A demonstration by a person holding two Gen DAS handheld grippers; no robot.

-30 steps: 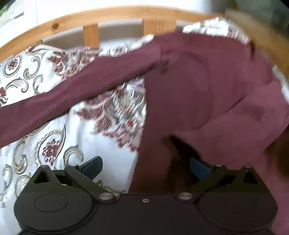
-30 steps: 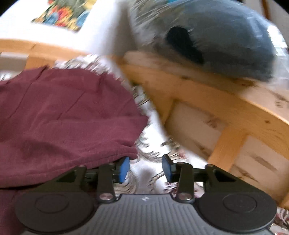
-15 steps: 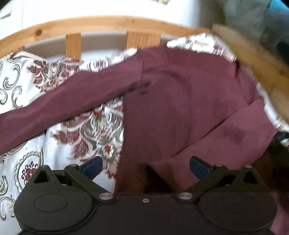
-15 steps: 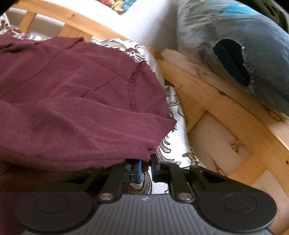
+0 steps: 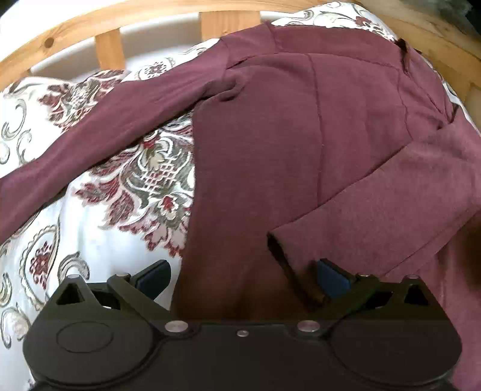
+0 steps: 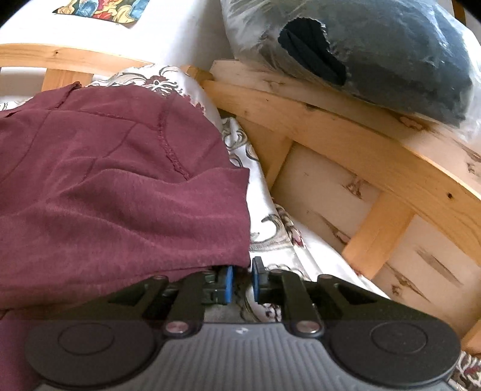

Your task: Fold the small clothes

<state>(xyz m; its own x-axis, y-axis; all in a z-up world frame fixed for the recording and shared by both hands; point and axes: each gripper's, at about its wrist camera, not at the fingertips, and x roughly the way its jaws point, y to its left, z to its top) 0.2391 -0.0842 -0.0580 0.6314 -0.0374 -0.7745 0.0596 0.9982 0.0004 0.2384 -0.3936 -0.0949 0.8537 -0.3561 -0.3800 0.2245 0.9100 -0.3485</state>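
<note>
A maroon long-sleeved top [image 5: 270, 144] is lying spread across a bed covered in a white bedspread [image 5: 90, 240] that is carrying a damask pattern of dark red flowers and grey-gold scrolls. One sleeve is stretching away to the left across the pattern, while the other sleeve [image 5: 375, 210] is lying folded in over the body of the top, its cuff ending just ahead of the left claw [image 5: 240, 276].

The left claw is standing spread wide, its blue pads well apart, hovering over the lower part of the top; cloth is lying between and under the fingers, but the pads are not pressing on it.

The right claw [image 6: 242, 279] is sitting at the right edge of the top [image 6: 120, 195]. Its jaws have just been opening again after closing almost fully; the blue pads are now standing a little apart, with the hem of the maroon cloth draping over the left pad and hanging into the gap, not pinched.

A pale wooden bed frame [image 6: 345, 144] with upright slats is curving round the head and right side of the bed, knots and dark marks showing in the grain. A dark blue bundle wrapped in clear plastic [image 6: 390, 54] is resting on top of the frame at the right. Behind the headboard a white wall is carrying a colourful picture [image 6: 102, 12].
</note>
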